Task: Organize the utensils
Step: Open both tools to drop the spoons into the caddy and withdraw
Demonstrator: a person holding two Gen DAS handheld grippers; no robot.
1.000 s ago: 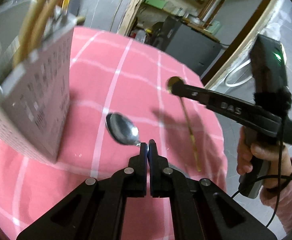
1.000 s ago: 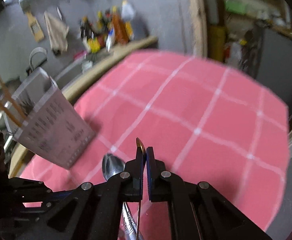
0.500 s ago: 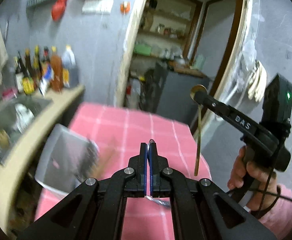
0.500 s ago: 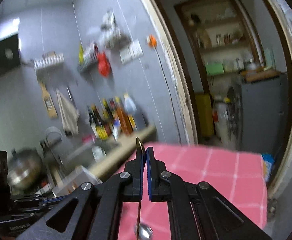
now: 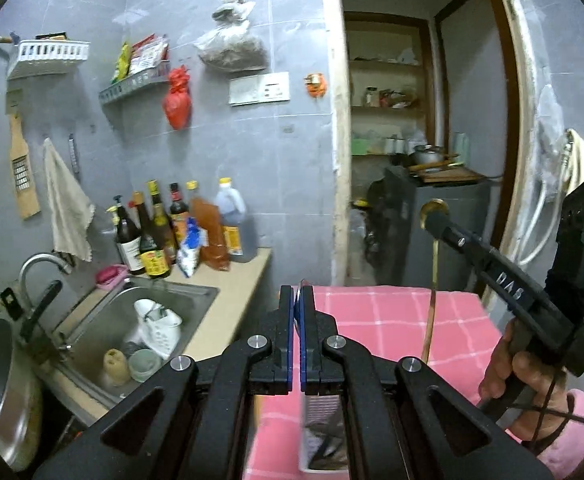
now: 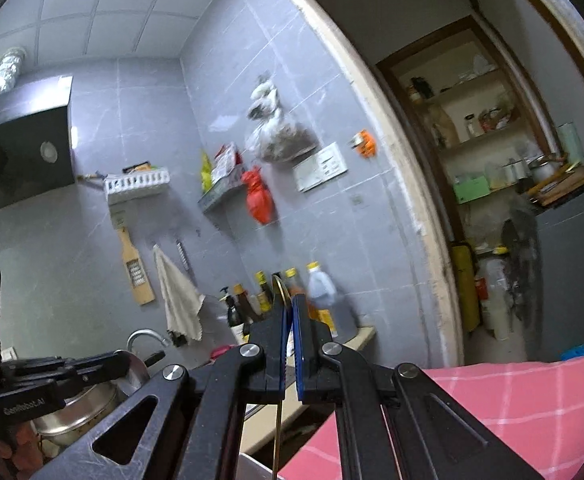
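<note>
**Left wrist view: both grippers lifted, each pinching a utensil**

Left gripper (image 5: 296, 300) fingers clamp a silver spoon (image 5: 302, 282) edge-on, frame centre. Right gripper (image 5: 436, 222), lettered "DAS", held level at mid-right, grips a gold spoon (image 5: 432, 280) hanging above the pink checked surface (image 5: 392, 320).

Left gripper (image 5: 296, 300): black linkage arms, silver screws, blue pads. Right gripper (image 6: 288, 306): same build, white "DAS" lettering, green LED, black cable. Right hand (image 5: 522, 376): bare skin, pink sleeve.
</note>
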